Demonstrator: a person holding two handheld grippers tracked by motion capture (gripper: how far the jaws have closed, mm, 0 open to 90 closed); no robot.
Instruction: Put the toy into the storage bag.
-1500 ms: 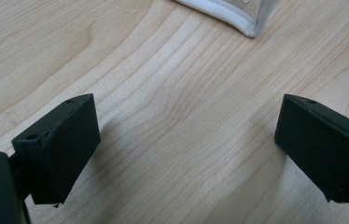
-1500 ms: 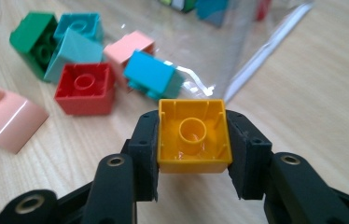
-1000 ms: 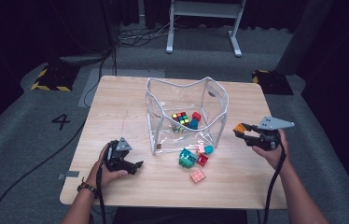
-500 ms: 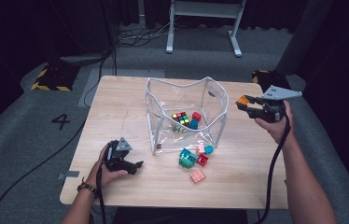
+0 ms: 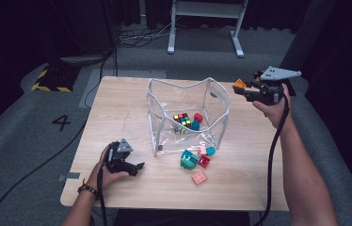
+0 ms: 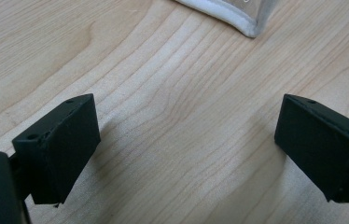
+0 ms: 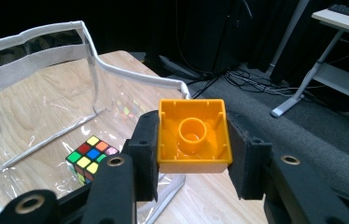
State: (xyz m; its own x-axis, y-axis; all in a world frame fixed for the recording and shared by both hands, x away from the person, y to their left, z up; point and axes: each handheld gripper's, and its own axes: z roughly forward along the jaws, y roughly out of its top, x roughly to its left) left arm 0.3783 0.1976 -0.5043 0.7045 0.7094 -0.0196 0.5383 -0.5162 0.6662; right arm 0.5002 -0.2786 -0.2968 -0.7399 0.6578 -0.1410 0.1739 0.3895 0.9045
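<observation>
My right tool (image 5: 245,90) is clamped on an orange block (image 7: 192,135), held in the air just beside the clear bag (image 5: 189,89), off its rim toward the surface's right edge. My left tool (image 5: 126,162) rests wide open and empty near the front left corner. I judge I'm mid-carry; next I need the block over the bag's mouth before I release.

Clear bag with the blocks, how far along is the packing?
Done: a puzzle cube, a red block and a blue block lie in the clear bag. In hand: the right tool grips an orange block beside the bag's rim. Left: five blocks on the table; the left tool rests open.
</observation>
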